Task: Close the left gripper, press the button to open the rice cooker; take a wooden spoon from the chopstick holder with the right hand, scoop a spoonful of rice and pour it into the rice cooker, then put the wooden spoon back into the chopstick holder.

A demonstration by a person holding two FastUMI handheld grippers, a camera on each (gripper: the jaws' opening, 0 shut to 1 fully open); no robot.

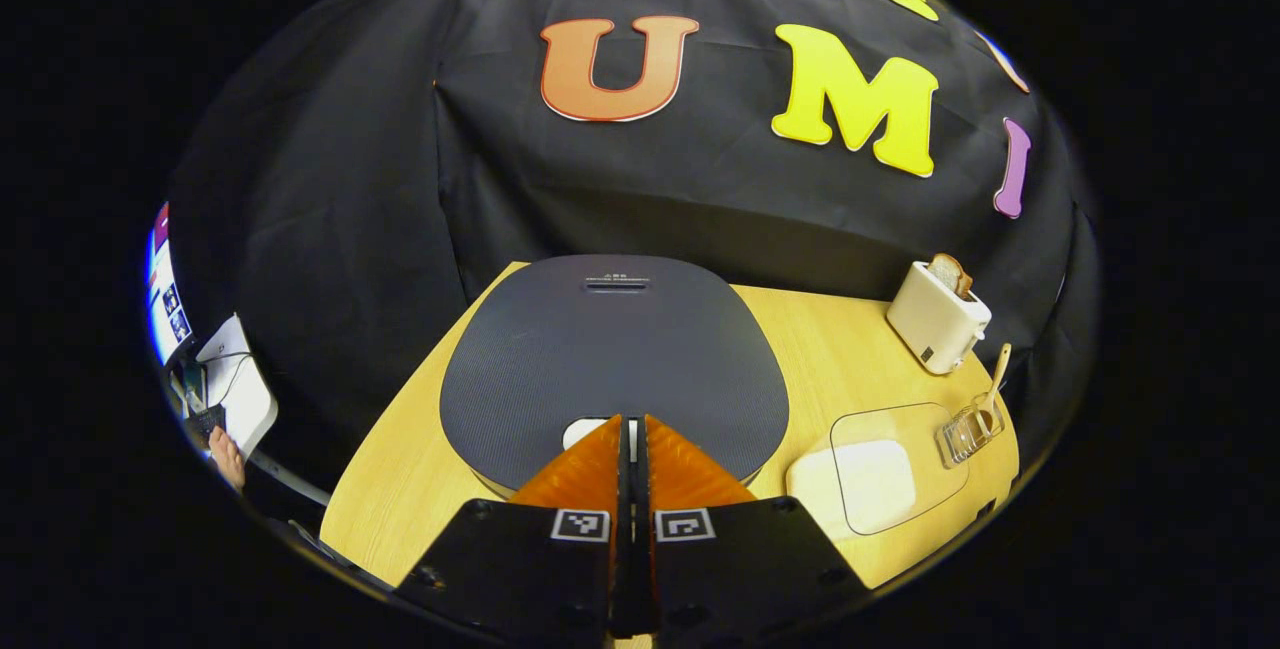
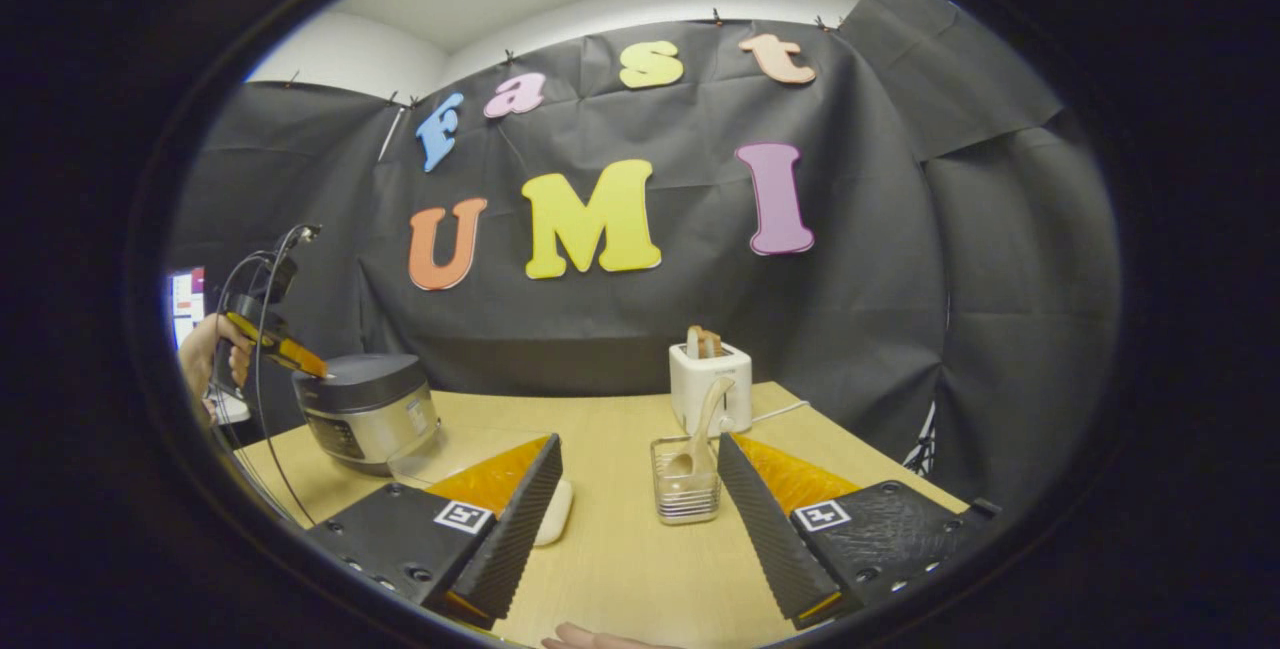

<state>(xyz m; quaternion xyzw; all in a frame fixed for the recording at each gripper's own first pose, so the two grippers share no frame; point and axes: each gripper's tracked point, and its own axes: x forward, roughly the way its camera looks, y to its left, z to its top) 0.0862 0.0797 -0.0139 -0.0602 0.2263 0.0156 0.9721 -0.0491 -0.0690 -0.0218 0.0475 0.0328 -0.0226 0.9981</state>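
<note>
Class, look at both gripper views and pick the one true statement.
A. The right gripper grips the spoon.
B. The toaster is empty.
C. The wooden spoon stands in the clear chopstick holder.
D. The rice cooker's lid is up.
C: the wooden spoon stands in the chopstick holder between the open fingers of the right gripper, untouched.

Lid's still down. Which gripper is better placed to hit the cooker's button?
Left. The left gripper is shut, with its tips right over the white button at the front of the rice cooker. The right gripper is open, facing the chopstick holder.
</note>
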